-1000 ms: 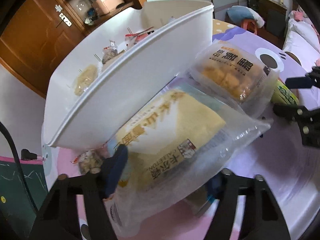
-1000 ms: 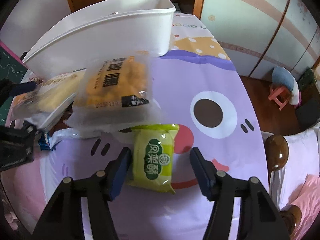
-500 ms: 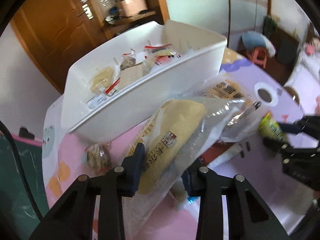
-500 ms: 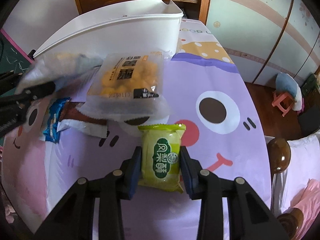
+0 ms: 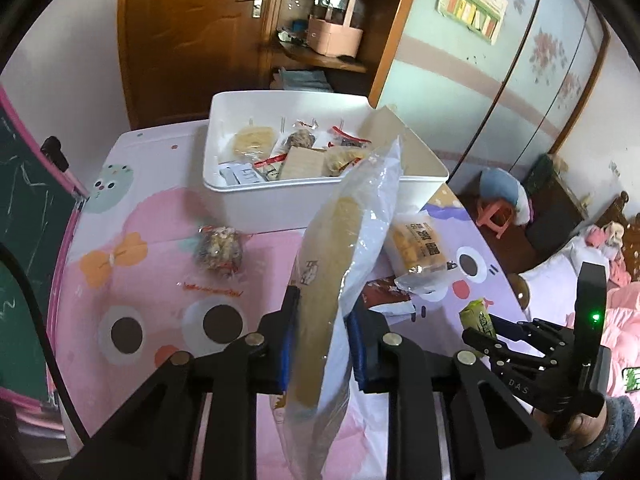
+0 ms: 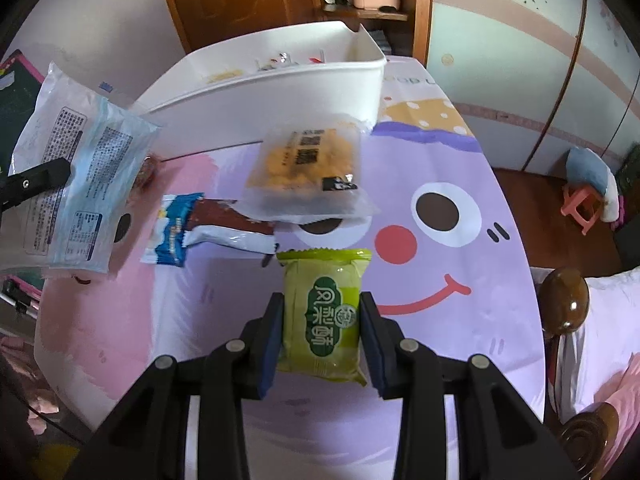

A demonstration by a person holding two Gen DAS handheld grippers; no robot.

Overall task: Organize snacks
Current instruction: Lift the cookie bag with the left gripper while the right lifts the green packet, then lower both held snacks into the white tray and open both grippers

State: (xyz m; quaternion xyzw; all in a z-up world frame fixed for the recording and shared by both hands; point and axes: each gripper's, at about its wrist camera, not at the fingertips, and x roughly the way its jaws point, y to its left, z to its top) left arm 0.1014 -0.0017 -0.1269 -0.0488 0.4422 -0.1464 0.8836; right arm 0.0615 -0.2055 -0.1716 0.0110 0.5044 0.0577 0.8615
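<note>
My left gripper (image 5: 322, 330) pinches a long clear-plastic bag of pale yellow pastry (image 5: 340, 264) edge-on, jaws having just closed on it, long axis running up toward the white plastic bin (image 5: 256, 204) — off the worktop (image 5: 132, 280). Only the right view shows its printed blue-white back. My right gripper (image 6: 322, 330) squeezes a flat green foil cake packet (image 6: 323, 316), lengthwise away from me.

My left gripper (image 5: 322, 320): black frame, blue pads, silver screws. Right gripper (image 6: 322, 320): the same build, 1 green light lit, "DAS" lettering. Grey fuzzy sleeve (image 5: 612, 428) at the wrist.
</note>
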